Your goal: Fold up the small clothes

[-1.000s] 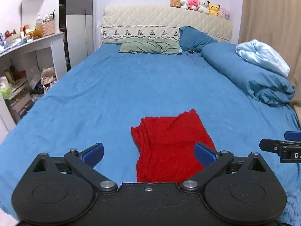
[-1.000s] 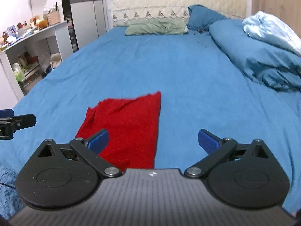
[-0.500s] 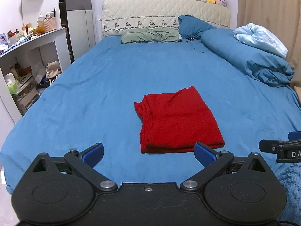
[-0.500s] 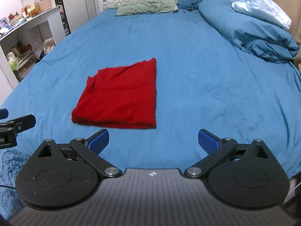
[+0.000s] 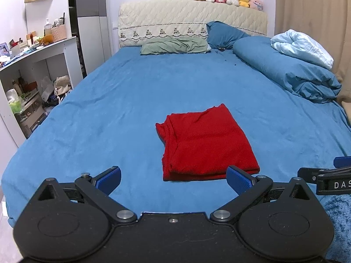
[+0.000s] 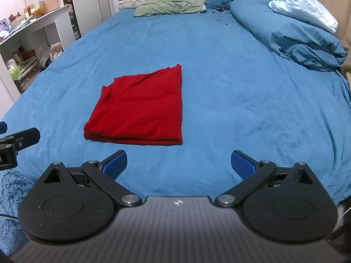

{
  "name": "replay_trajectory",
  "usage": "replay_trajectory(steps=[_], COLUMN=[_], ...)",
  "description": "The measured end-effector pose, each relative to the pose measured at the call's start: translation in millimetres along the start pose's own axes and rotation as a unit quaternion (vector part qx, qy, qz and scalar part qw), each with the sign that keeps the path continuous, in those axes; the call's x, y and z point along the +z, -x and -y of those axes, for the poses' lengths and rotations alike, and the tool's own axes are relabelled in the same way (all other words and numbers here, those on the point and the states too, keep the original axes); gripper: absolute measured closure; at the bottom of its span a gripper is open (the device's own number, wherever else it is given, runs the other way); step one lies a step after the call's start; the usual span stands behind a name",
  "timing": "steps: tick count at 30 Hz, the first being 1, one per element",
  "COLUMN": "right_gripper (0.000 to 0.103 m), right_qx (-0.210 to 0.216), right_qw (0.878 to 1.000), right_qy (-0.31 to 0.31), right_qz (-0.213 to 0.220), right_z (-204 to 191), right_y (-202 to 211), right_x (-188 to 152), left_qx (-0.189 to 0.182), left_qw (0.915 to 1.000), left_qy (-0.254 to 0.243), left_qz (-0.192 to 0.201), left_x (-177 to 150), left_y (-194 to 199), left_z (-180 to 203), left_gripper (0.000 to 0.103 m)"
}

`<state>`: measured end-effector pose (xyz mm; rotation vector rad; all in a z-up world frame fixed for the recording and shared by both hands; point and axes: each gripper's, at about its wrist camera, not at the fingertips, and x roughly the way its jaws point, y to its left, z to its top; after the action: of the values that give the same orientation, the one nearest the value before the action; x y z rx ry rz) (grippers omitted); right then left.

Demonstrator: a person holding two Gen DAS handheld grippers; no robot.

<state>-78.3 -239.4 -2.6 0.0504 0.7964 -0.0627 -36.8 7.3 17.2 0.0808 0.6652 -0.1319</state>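
Note:
A red garment (image 5: pixel 206 142) lies folded into a neat rectangle on the blue bed sheet (image 5: pixel 122 109), near the foot of the bed. It also shows in the right wrist view (image 6: pixel 142 107). My left gripper (image 5: pixel 173 178) is open and empty, held back from the garment's near edge. My right gripper (image 6: pixel 178 163) is open and empty, to the right of the left one and also short of the garment. The right gripper's tip shows at the right edge of the left wrist view (image 5: pixel 324 175).
A rolled blue duvet (image 5: pixel 289 74) with a pale blue blanket (image 5: pixel 300 48) lies along the bed's right side. Green (image 5: pixel 173 47) and blue (image 5: pixel 223 35) pillows sit at the headboard. A white shelf unit (image 5: pixel 33 74) stands left. A blue fluffy rug (image 5: pixel 337 219) lies below.
Both grippers have pulled back from the garment toward the foot of the bed and risen. The folded red garment now lies whole in view, untouched.

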Motion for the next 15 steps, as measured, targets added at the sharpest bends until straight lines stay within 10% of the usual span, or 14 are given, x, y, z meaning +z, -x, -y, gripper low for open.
replay_trajectory(steps=[15], right_gripper=[0.000], right_qx=[-0.003], right_qw=[1.000], right_qy=[-0.003], right_qz=[-0.002], right_z=[-0.9], right_y=[-0.1], right_x=[-0.6], left_qx=[0.003], left_qw=[1.0000], left_qy=[0.002], left_qz=[0.006], left_x=[4.8], left_y=[5.1], left_z=[-2.4], left_gripper=[0.000])
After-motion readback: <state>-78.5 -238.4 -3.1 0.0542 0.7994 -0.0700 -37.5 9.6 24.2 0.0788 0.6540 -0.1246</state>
